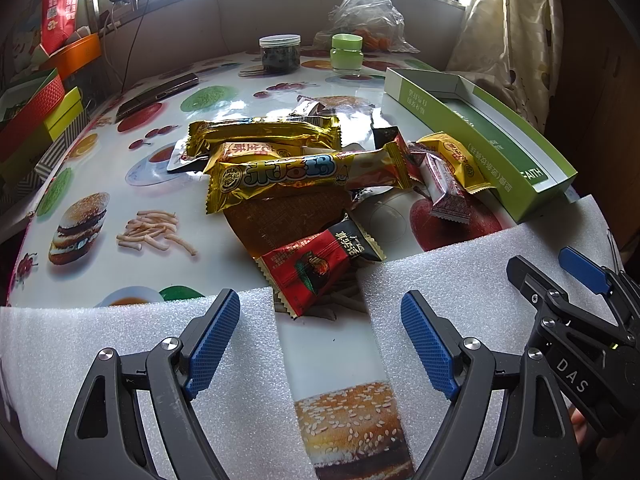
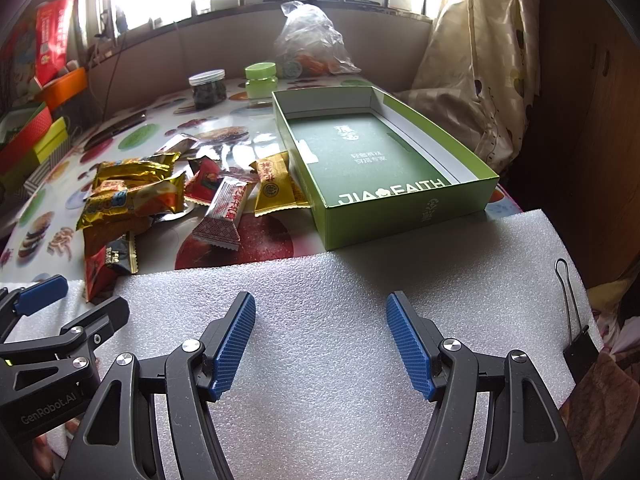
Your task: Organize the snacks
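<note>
A heap of wrapped snacks [image 1: 280, 168] [image 2: 136, 196] lies mid-table: gold packets, a white and red bar [image 2: 224, 216], and a red and black packet [image 1: 320, 268] nearest me. An open green box [image 2: 384, 160] [image 1: 480, 136] stands to the right of the heap, with no snacks in it. My left gripper [image 1: 320, 312] hovers open over white foam sheets, just short of the red and black packet. My right gripper [image 2: 320, 320] is open above the foam [image 2: 340, 288], in front of the green box. Each gripper shows at the edge of the other's view.
Two jars, one dark [image 1: 280, 52] and one green [image 1: 346, 54], stand at the back with a plastic bag [image 1: 368, 12]. A phone [image 1: 160, 94] lies at the left. Coloured boxes [image 1: 36, 112] stack past the left edge. A curtain [image 2: 480, 60] hangs on the right, and a binder clip [image 2: 576, 344] grips the foam.
</note>
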Demonstrator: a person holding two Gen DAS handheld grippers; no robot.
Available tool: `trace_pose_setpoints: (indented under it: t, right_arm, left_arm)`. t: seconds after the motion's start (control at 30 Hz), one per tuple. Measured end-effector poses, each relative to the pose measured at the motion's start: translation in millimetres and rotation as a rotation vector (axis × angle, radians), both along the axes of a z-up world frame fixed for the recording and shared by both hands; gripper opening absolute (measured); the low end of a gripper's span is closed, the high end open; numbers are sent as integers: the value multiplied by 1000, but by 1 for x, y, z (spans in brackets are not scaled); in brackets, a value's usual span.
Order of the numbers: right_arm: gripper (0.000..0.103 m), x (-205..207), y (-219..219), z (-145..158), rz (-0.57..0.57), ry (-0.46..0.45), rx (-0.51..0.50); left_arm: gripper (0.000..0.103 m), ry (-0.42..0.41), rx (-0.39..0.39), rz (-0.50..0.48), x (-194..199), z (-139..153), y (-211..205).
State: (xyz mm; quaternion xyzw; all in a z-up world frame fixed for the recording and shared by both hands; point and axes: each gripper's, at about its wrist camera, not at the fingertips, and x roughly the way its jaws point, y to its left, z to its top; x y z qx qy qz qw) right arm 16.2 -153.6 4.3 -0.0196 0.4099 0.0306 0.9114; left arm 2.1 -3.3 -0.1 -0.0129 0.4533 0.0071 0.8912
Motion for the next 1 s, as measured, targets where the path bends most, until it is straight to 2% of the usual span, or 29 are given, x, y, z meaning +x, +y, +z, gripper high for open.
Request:
trace_pose_setpoints:
  t: [0.77,1.0]
  right_arm:
    - [68,1,0,0,1,1,0]
    - [68,2,-1,-1,22,4,13]
  left_arm:
    - [83,4,-5,-1,0,2,4]
    - [83,15,-41,-23,2,5,10]
